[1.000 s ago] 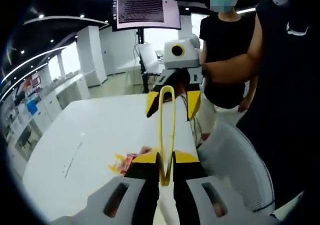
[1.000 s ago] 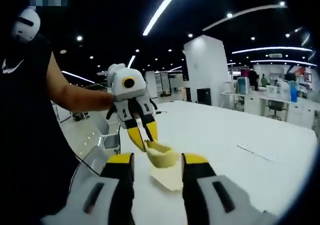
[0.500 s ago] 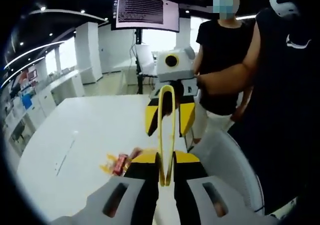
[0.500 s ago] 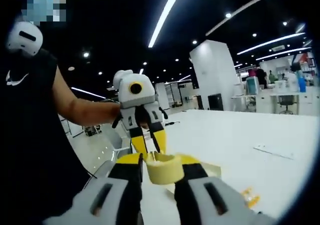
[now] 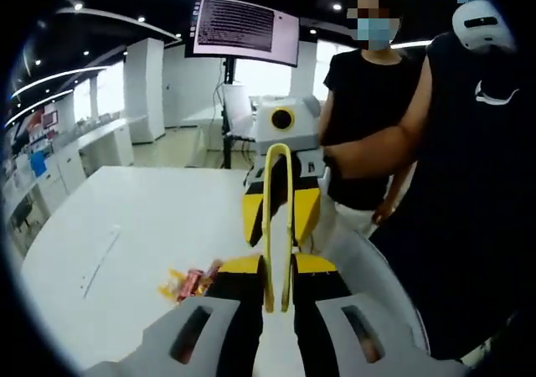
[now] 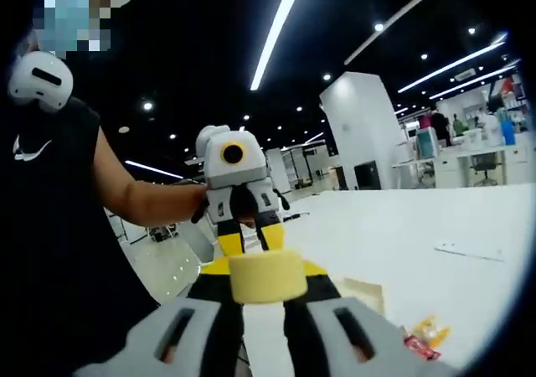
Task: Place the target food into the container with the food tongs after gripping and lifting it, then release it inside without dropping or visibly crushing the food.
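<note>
Left hand-held gripper (image 5: pixel 275 270) clamps yellow food tongs (image 5: pixel 277 218); right hand-held gripper (image 6: pixel 255 270) grips a pale yellow container (image 6: pixel 267 276). Wrapped snack (image 5: pixel 186 283) lies on the white table (image 5: pixel 126 243) at 9 o'clock. A person (image 5: pixel 366 117) stands behind.

Bright yellow food tongs (image 5: pixel 277 218) stand between the left gripper (image 5: pixel 277 264), whose jaws are black with yellow tips on pale grey bodies. The right gripper (image 6: pixel 255 270) wears the same colours around a pale yellow container (image 6: pixel 267 276). The table (image 5: pixel 134 234) is plain white, and the snack packets (image 5: pixel 189 283) on it are red and yellow.
</note>
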`<state>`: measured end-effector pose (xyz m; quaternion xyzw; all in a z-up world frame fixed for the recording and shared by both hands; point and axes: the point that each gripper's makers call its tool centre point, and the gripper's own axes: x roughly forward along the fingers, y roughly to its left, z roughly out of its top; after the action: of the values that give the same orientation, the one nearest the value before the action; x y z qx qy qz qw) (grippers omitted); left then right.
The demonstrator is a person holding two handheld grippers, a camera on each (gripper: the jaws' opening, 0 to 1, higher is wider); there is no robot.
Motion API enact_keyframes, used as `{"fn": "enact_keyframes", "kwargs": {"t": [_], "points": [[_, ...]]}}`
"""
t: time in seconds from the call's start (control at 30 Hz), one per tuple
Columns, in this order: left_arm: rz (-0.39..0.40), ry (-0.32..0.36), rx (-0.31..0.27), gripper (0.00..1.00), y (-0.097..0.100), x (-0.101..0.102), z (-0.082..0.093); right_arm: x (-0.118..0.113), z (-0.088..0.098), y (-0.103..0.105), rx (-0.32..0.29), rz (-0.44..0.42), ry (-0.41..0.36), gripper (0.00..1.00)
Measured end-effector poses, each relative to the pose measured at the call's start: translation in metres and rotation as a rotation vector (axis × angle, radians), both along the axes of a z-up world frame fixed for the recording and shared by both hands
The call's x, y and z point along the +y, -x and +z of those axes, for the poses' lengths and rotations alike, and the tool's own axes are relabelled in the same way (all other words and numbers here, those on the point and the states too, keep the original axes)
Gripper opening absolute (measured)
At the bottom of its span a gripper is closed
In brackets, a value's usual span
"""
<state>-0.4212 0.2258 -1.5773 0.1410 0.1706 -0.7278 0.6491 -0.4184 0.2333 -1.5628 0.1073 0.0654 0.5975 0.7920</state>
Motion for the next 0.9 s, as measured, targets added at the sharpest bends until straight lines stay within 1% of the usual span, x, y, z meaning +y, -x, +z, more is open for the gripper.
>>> {"fn": "enact_keyframes", "kwargs": {"t": [0.03,0.07,0.23,0.27,0.3,0.33,0.37,0.4,0.43,0.5,0.57,0.67,0.73,0.77,0.8,0.83,0.9], "points": [[-0.008,0.037,-0.040,0.12,-0.002,-0.001,0.004,-0.001,0.001,-0.001,-0.007,-0.008,0.001,0.17],[-0.010,0.047,-0.055,0.14,-0.003,-0.001,0.005,-0.001,0.002,-0.001,-0.007,-0.014,0.005,0.17],[0.012,0.048,-0.048,0.18,-0.002,0.001,0.001,0.001,0.002,-0.002,-0.012,-0.012,0.024,0.18],[0.025,0.048,-0.035,0.20,-0.003,0.002,0.000,0.000,0.003,-0.002,-0.011,-0.011,0.020,0.18],[0.048,0.045,-0.011,0.25,-0.004,0.003,-0.002,0.000,0.004,-0.002,-0.010,-0.014,0.014,0.18],[0.072,0.050,0.009,0.33,-0.007,0.003,-0.004,-0.003,0.005,-0.004,-0.007,-0.024,0.006,0.19],[0.079,0.053,0.009,0.44,-0.009,0.004,-0.006,-0.005,0.007,-0.006,-0.005,-0.028,-0.002,0.19],[0.091,0.054,0.011,0.46,-0.011,0.005,-0.008,-0.006,0.009,-0.006,0.000,-0.027,-0.018,0.19],[0.098,0.051,0.019,0.42,-0.011,0.007,-0.009,-0.007,0.014,-0.006,0.009,-0.029,-0.043,0.19],[0.097,0.062,0.019,0.21,-0.009,0.009,-0.006,-0.008,0.015,-0.007,0.003,-0.033,-0.047,0.19],[0.129,0.087,0.006,0.23,-0.014,0.008,-0.002,-0.007,0.017,-0.006,-0.004,-0.034,-0.050,0.19],[0.123,0.098,0.021,0.24,-0.012,0.007,-0.001,-0.009,0.018,-0.006,-0.004,-0.031,-0.062,0.20],[0.114,0.112,0.012,0.23,-0.010,0.007,0.002,-0.009,0.019,-0.006,-0.004,-0.027,-0.074,0.20],[0.110,0.114,0.009,0.20,-0.009,0.008,0.003,-0.009,0.019,-0.005,-0.006,-0.026,-0.074,0.19],[0.098,0.113,-0.001,0.19,-0.007,0.008,0.003,-0.008,0.020,-0.003,-0.012,-0.017,-0.070,0.20],[0.097,0.109,0.000,0.17,-0.007,0.008,0.003,-0.008,0.019,-0.002,-0.019,-0.016,-0.064,0.19],[0.081,0.100,0.016,0.10,-0.003,0.009,0.001,-0.006,0.019,0.000,-0.030,0.000,-0.054,0.18]]}}
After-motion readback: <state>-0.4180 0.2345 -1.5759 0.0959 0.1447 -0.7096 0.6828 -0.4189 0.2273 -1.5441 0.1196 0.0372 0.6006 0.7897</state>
